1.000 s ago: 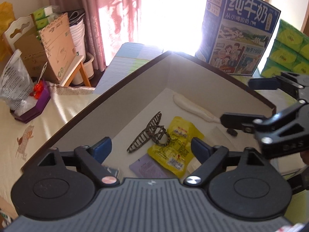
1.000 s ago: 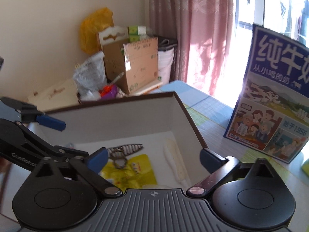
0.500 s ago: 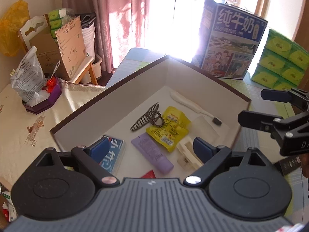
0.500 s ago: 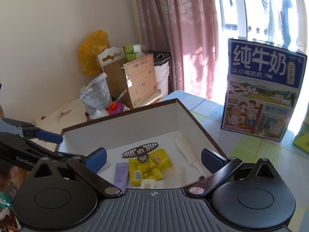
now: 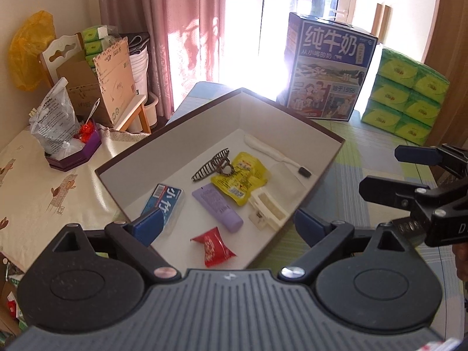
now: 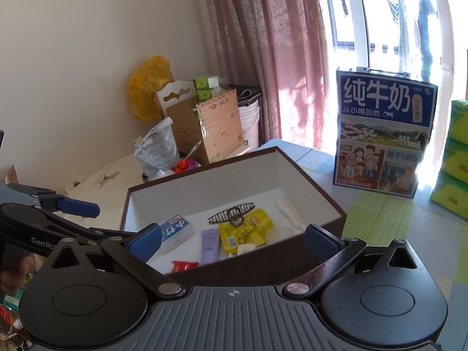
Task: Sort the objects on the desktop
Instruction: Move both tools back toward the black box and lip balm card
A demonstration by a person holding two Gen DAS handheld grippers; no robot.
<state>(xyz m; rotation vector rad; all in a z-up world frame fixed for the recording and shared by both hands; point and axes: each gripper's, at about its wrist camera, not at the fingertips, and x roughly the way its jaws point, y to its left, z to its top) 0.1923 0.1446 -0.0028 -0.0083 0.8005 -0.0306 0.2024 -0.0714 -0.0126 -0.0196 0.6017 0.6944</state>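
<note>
Left wrist view: we see the cream clip (image 5: 267, 210) whole; the box (image 6: 234, 272) wall half hides it from the right.
Left gripper (image 5: 225, 226) just widened, right gripper (image 6: 234, 238) spread, both empty above the box.

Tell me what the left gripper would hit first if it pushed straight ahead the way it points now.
Probably the floor of the open box, around the purple tube and the cream clip, which lie centred between the open, empty left gripper fingers. Depth is uncertain, so the red packet nearer the camera could come first.

Matt cardboard box (image 5: 292, 122), white inside; glossy foil sachets, yellow (image 5: 241, 181) and red (image 5: 215, 247); smooth plastic tube (image 5: 218, 207); woven cloth on the tabletop (image 5: 365, 140).
</note>
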